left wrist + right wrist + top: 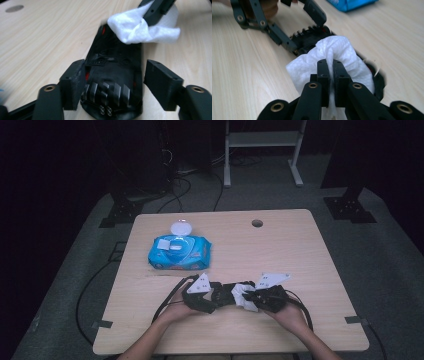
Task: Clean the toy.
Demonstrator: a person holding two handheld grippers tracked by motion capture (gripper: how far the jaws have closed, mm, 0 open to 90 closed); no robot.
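Wipe [332, 53] pinched in right gripper [331, 65]; left gripper [112, 75] spread around black object [112, 82].

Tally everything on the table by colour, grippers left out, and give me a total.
White: 1, the wet wipe pinched over the black object.
Black: 1, the black object lying flat between the grippers.
Blue: 1, the wipes pack, white lid flipped open.
Total: 3

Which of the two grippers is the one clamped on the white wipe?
The right gripper: its jaws are pinched shut on the white wipe. The left gripper stands open, its jaws either side of a black shoe, clear of the wipe.
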